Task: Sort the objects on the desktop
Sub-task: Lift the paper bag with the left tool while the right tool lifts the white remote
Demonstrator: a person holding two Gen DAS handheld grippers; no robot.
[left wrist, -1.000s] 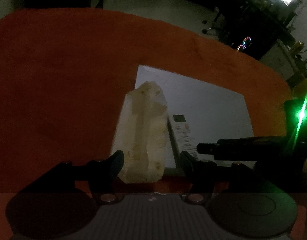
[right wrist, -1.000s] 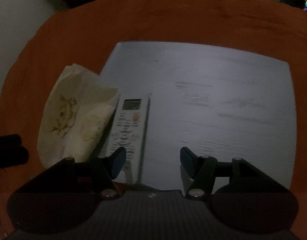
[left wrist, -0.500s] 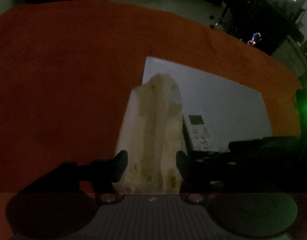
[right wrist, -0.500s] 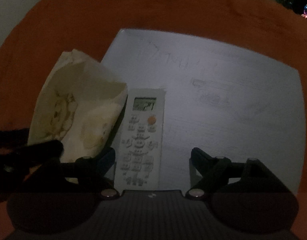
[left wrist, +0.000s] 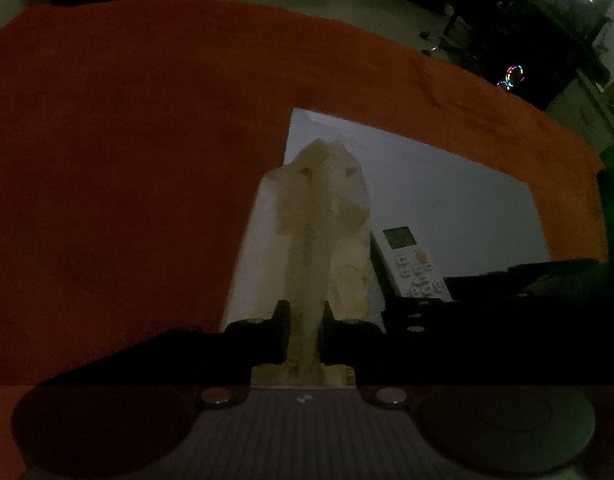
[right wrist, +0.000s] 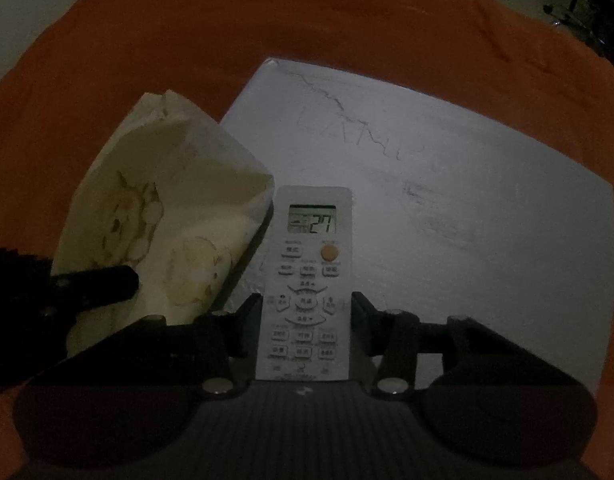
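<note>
A cream tissue pack (left wrist: 323, 220) with a cartoon print lies at the left edge of a white sheet (left wrist: 447, 192); it also shows in the right wrist view (right wrist: 159, 224). My left gripper (left wrist: 305, 322) is shut on its near end. A white air-conditioner remote (right wrist: 307, 280) lies on the white sheet (right wrist: 467, 200), its display reading 27; it also shows in the left wrist view (left wrist: 413, 262). My right gripper (right wrist: 306, 312) is open, one finger on each side of the remote's lower half, not pressing it.
An orange cloth (left wrist: 127, 140) covers the table under everything; it also shows in the right wrist view (right wrist: 187, 40). The sheet carries faint pencil writing. Dark room with furniture and coloured lights (left wrist: 513, 74) lies beyond the far edge.
My left gripper has closed on the tissue pack. My right gripper has moved left and forward so that its open fingers now straddle the remote.
</note>
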